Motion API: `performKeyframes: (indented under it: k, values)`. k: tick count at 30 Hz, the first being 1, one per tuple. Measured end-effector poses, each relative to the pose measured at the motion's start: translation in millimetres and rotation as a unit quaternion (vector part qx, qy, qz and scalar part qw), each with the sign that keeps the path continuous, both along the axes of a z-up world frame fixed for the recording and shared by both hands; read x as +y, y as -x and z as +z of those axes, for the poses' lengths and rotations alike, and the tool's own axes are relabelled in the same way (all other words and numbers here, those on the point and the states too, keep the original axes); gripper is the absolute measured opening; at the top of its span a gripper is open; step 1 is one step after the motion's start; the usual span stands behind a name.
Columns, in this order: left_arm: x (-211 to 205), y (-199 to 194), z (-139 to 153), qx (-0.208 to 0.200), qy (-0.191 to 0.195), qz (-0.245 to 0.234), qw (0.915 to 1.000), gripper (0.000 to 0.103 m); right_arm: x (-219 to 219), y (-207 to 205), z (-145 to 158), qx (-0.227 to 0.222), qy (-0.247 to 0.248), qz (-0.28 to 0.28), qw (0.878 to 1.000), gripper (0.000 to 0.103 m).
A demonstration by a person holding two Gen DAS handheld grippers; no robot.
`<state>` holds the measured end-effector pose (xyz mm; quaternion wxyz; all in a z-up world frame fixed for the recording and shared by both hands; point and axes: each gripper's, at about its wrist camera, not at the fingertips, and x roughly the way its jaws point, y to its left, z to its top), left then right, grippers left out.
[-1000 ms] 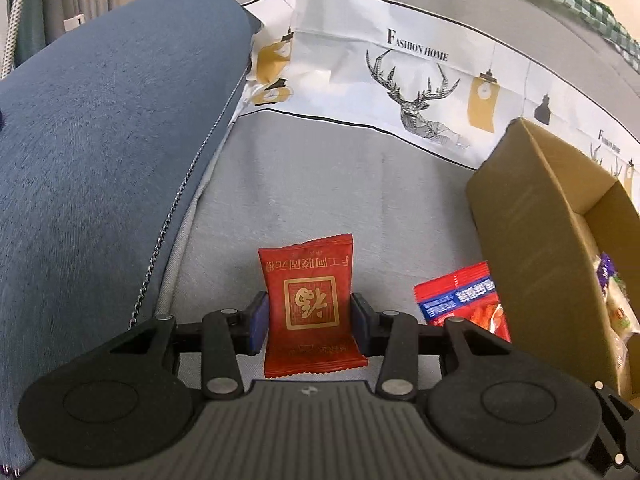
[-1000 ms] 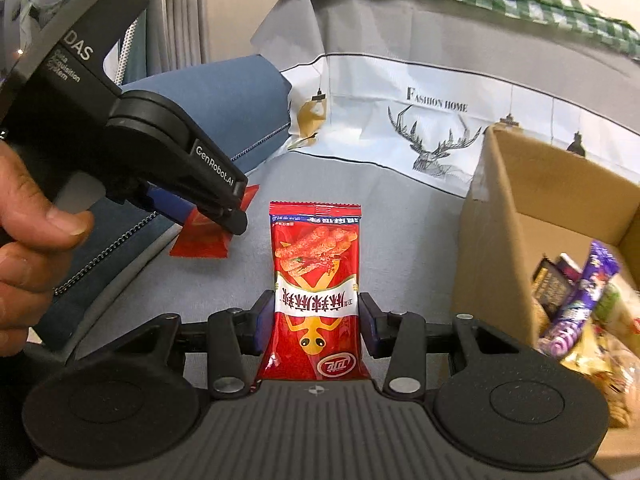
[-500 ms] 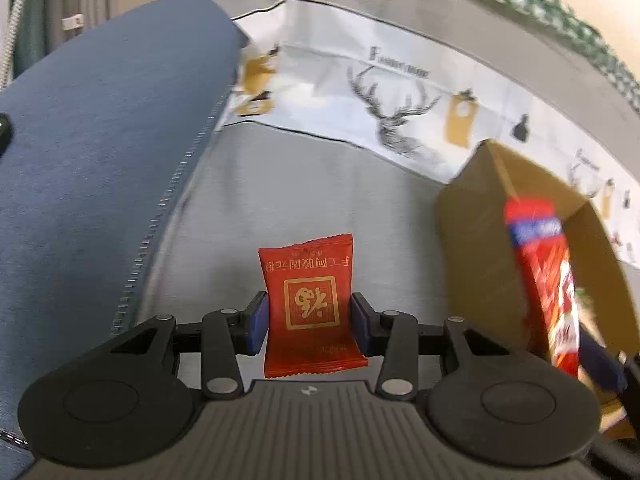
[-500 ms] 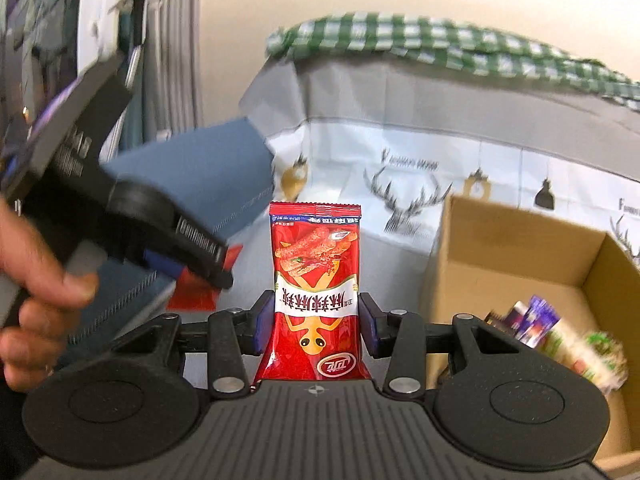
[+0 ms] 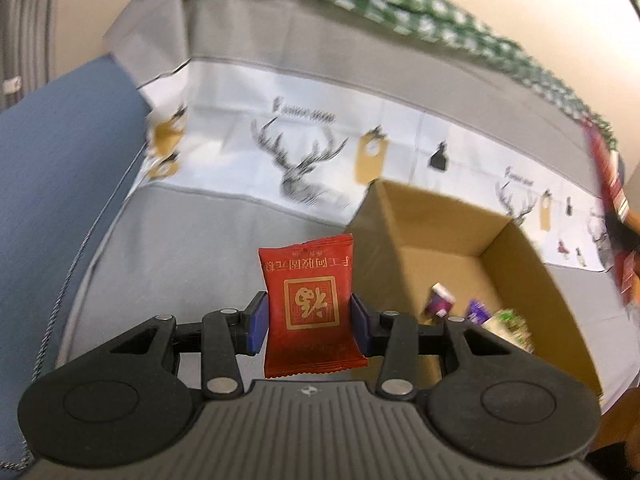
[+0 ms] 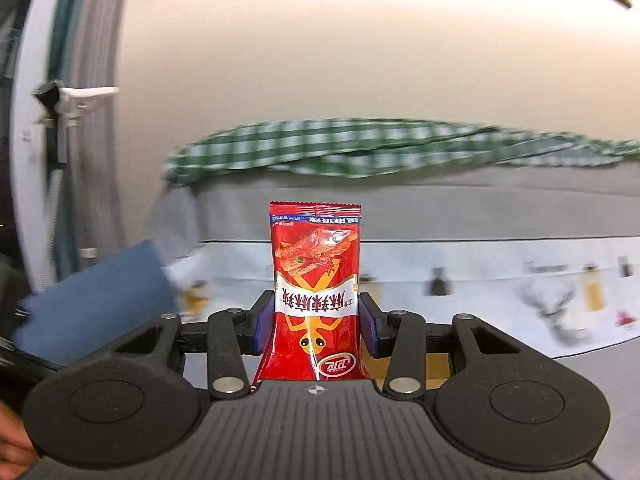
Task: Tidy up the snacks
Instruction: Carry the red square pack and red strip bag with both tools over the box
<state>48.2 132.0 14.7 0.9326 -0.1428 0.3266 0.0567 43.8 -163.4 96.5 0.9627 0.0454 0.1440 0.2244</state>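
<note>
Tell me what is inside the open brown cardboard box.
The open brown cardboard box holds several blurred snack packets on its floor: purple ones and a pale greenish one. The left gripper's body hides the box's near part.

Left gripper [image 5: 309, 318] angled down, pads clamped on a packet. Right gripper [image 6: 316, 322] near level, pads clamped likewise. Both blue-padded fingers [image 5: 256, 322] parallel.
</note>
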Motion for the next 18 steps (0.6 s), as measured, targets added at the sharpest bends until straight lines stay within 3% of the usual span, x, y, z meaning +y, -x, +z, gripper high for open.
performKeyframes:
  k: [5, 8, 14, 18]
  values:
    - [-32.7, -8.7, 9.2, -0.050, -0.014, -0.027, 0.9983, 0.047, -36.1, -22.5, -36.0, 0.068, -0.005, -0.058, 0.996, 0.044]
    - [-52.1, -14.7, 10.4, -0.078, -0.017, -0.049, 0.9955, 0.047, -42.4, -26.2, -39.1, 0.053, 0.007, -0.064, 0.997, 0.044]
    - [-89.7, -17.8, -4.8, -0.143, -0.064, -0.091, 0.9834, 0.047, -51.4, -32.5, -49.3, 0.053, 0.033, -0.071, 0.995, 0.044]
    - [-96.7, -31.8, -9.3, -0.143, -0.039, -0.104, 0.9835, 0.047, -66.7, -31.6, -56.5, 0.065, 0.032, -0.085, 0.994, 0.044]
